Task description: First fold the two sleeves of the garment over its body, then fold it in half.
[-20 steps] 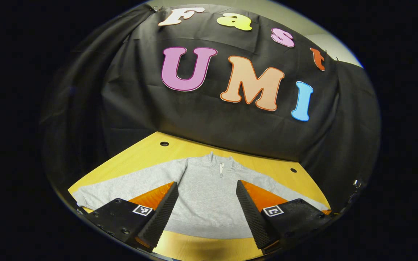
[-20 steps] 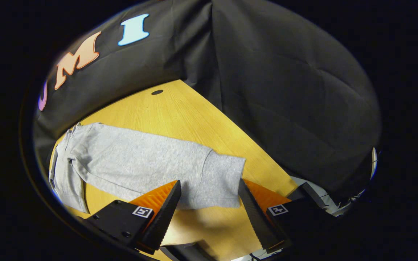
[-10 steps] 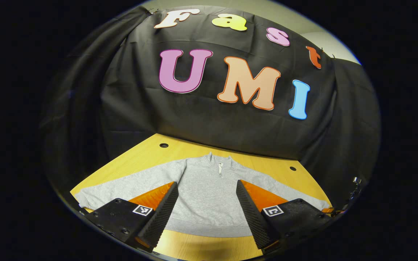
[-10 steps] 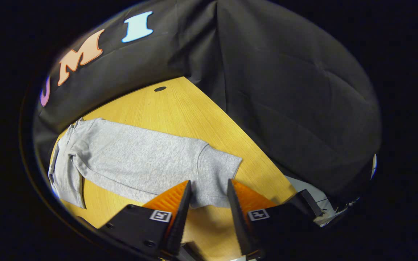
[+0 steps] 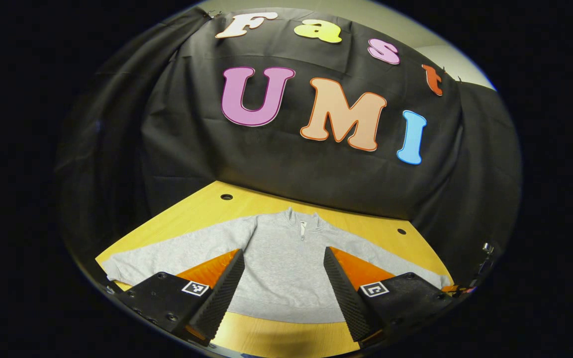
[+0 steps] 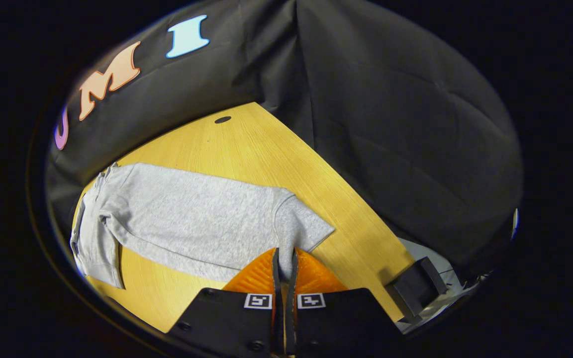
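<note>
Right gripper [image 6: 284, 258]: its fingers, wide apart a second ago, are now pinching the cuff of the sweater's [image 6: 182, 219] sleeve between them.
Left gripper [image 5: 284, 278]: its fingers are still gaping, hovering above the sweater's [image 5: 281, 263] body without touching it.
Sweater: lying flat on the table [image 6: 266, 149], sleeves spread, collar toward the booth wall.

The sweatshirt [image 5: 286, 263] was a heathered light grey, with a pale zipper [image 5: 302, 230] at its collar. Under it the tabletop [image 6: 266, 149] was honey-yellow wood with fine grain and dark round holes [image 5: 226, 197]. Each hand-held gripper [image 6: 284, 268] carried black-and-white square markers [image 6: 258, 301].
</note>
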Demonstrator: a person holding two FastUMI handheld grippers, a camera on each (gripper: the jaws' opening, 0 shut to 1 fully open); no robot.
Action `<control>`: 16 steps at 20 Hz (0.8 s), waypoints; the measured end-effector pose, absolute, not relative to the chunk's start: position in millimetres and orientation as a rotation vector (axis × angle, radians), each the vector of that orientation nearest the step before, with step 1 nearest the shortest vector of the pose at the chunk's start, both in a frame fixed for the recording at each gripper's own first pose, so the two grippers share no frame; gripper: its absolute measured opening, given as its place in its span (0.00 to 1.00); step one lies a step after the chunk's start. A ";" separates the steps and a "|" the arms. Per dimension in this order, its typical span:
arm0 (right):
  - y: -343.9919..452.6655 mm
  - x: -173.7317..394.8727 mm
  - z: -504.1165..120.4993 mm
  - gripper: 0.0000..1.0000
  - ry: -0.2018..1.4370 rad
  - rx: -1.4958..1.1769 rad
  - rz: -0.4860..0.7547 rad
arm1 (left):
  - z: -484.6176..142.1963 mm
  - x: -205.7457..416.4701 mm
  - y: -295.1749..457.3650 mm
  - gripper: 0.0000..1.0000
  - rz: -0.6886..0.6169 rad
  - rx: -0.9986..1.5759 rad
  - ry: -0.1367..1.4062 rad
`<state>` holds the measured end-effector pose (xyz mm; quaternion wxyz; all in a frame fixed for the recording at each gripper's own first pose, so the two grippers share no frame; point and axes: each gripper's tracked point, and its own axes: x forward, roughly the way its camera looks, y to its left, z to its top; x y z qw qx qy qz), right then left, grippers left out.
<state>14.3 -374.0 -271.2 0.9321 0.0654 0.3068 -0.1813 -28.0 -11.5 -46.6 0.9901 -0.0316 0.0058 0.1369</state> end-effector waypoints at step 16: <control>-342.2 20.3 -206.7 0.04 0.468 0.206 -0.333 | -46.0 -29.9 34.3 0.94 0.222 -0.045 0.057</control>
